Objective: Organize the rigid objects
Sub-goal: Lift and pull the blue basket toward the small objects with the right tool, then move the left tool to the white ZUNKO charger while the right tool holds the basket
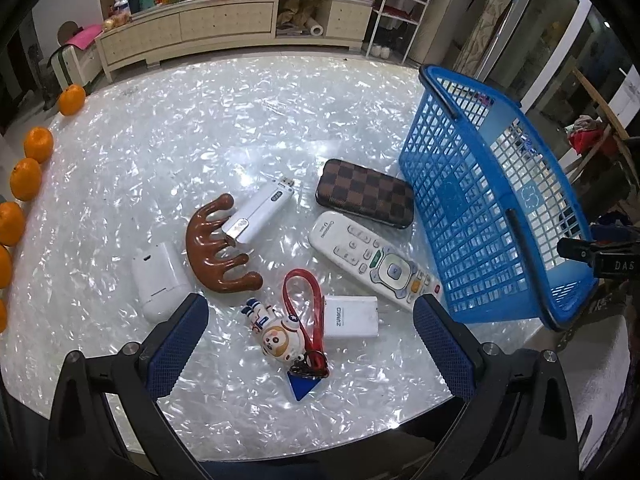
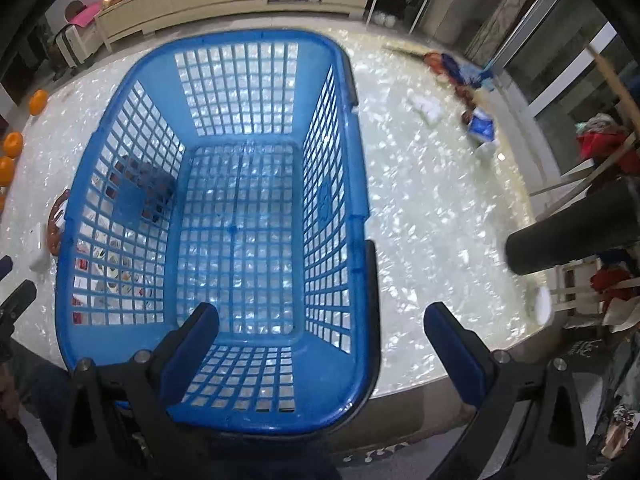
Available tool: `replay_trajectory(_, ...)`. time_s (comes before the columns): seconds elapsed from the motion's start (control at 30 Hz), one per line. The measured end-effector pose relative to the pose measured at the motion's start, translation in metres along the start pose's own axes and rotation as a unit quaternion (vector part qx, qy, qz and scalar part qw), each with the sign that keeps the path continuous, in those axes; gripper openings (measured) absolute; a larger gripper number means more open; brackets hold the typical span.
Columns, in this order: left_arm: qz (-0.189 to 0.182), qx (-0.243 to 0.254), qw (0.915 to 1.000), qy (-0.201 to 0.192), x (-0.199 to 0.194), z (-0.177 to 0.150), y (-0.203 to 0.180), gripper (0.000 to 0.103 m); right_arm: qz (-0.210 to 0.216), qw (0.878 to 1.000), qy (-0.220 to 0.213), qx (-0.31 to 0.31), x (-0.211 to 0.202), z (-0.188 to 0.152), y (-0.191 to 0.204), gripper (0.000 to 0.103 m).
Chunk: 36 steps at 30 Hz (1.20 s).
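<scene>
Your left gripper [image 1: 310, 338] hung wide open, holding nothing, above the keychain toy [image 1: 276, 334] near the table's [image 1: 160, 152] front edge. Your right gripper [image 2: 320, 344] gaped empty over the basket's [image 2: 352, 160] near rim. Only the left view showed the remote [image 1: 372, 260] and case [image 1: 364, 194] beside the basket.

left hand-held gripper [image 1: 310, 336] jaws spread wide, right hand-held gripper [image 2: 320, 344] likewise wide apart, both empty

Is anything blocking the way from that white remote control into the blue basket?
Nothing visible does. The white remote control lies right beside the blue basket, its near end by the basket's wall. The basket's floor looks empty. It need only be lifted over the rim.
</scene>
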<state>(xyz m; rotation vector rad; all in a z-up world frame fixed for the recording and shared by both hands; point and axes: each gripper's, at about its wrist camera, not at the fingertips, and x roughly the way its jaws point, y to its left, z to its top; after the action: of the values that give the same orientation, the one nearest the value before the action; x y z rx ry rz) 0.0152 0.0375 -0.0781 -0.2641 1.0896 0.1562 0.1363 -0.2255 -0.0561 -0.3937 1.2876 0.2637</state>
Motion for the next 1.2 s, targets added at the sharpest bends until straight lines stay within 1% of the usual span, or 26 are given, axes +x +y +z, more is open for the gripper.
replay_trajectory(0.03, -0.001, 0.0, 1.0, 0.001, 0.001, 0.0, 0.0, 0.103, 0.002, 1.0, 0.003, 0.0, 0.003, 0.0, -0.001, 0.092)
replay_trajectory(0.07, -0.001, 0.0, 1.0, 0.002, 0.003, -0.001, -0.001, 0.103, 0.006, 1.0, 0.009, 0.0, 0.006, 0.001, -0.002, 0.083)
replay_trajectory(0.1, -0.001, 0.0, 1.0, 0.003, 0.004, -0.002, -0.001, 0.103, 0.01, 1.0, 0.015, 0.0, 0.01, 0.001, -0.003, 0.075)
replay_trajectory(0.13, -0.002, 0.0, 1.0, 0.004, 0.005, -0.003, -0.001, 0.103, 0.013, 1.0, 0.022, -0.001, 0.013, 0.001, -0.003, 0.074)
replay_trajectory(0.2, -0.004, -0.001, 1.0, 0.007, 0.007, -0.005, -0.001, 0.103, 0.011, 0.999, 0.036, -0.006, 0.019, 0.001, -0.002, 0.073)
replay_trajectory(0.27, -0.006, -0.001, 0.9999, 0.011, 0.01, -0.007, -0.001, 0.103, 0.016, 0.999, 0.041, -0.01, 0.022, 0.001, -0.002, 0.073)
replay_trajectory(0.33, -0.005, 0.0, 0.9999, 0.013, 0.013, -0.008, 0.0, 0.103, 0.02, 0.999, 0.043, -0.011, 0.024, 0.001, -0.001, 0.063)
replay_trajectory(0.37, -0.005, 0.0, 0.9999, 0.014, 0.013, -0.008, 0.001, 0.103, 0.025, 0.999, 0.047, -0.01, 0.025, 0.0, -0.002, 0.056)
replay_trajectory(0.47, -0.007, -0.004, 0.9999, 0.013, 0.014, -0.008, 0.004, 0.103, 0.034, 0.998, 0.055, -0.007, 0.028, -0.001, -0.004, 0.054)
replay_trajectory(0.53, -0.007, -0.006, 0.9999, 0.015, 0.015, -0.008, 0.005, 0.103, 0.035, 0.998, 0.056, -0.007, 0.031, -0.002, -0.008, 0.047)
replay_trajectory(0.57, -0.005, -0.006, 0.9998, 0.017, 0.015, -0.009, 0.006, 0.103, 0.035, 0.998, 0.058, -0.004, 0.034, -0.003, -0.01, 0.04)
replay_trajectory(0.6, -0.004, -0.006, 0.9998, 0.018, 0.016, -0.009, 0.007, 0.103, 0.036, 0.998, 0.061, -0.001, 0.037, -0.004, -0.014, 0.028)
replay_trajectory(0.63, -0.004, -0.005, 0.9998, 0.019, 0.017, -0.009, 0.008, 0.103, 0.039, 0.997, 0.064, 0.004, 0.04, -0.005, -0.019, 0.024)
replay_trajectory(0.67, -0.003, -0.005, 0.9998, 0.02, 0.017, -0.01, 0.009, 0.103, 0.044, 0.997, 0.067, 0.009, 0.044, -0.007, -0.023, 0.016)
replay_trajectory(0.7, -0.002, -0.006, 0.9998, 0.021, 0.018, -0.01, 0.011, 0.103, 0.05, 0.996, 0.068, 0.014, 0.045, -0.008, -0.027, 0.013)
replay_trajectory(0.83, 0.003, -0.013, 0.9996, 0.025, 0.021, -0.012, 0.019, 0.103, 0.06, 0.996, 0.068, 0.023, 0.05, -0.009, -0.035, 0.012)
replay_trajectory(0.87, 0.003, -0.017, 0.9995, 0.026, 0.022, -0.013, 0.021, 0.103, 0.06, 0.996, 0.067, 0.025, 0.051, -0.009, -0.037, 0.01)
replay_trajectory(0.9, 0.0, -0.023, 0.9993, 0.03, 0.023, -0.014, 0.025, 0.103, 0.061, 0.996, 0.066, 0.028, 0.052, -0.008, -0.039, 0.008)
replay_trajectory(0.97, -0.013, -0.039, 0.9983, 0.042, 0.027, -0.017, 0.032, 0.103, 0.062, 0.995, 0.064, 0.034, 0.055, -0.007, -0.045, 0.007)
replay_trajectory(1.03, -0.019, -0.05, 0.9974, 0.048, 0.03, -0.019, 0.036, 0.103, 0.07, 0.995, 0.065, 0.04, 0.059, -0.006, -0.051, 0.007)
replay_trajectory(1.2, -0.029, -0.054, 0.995, 0.078, 0.042, -0.018, 0.038, 0.103, 0.08, 0.993, 0.067, 0.048, 0.068, 0.001, -0.069, 0.007)
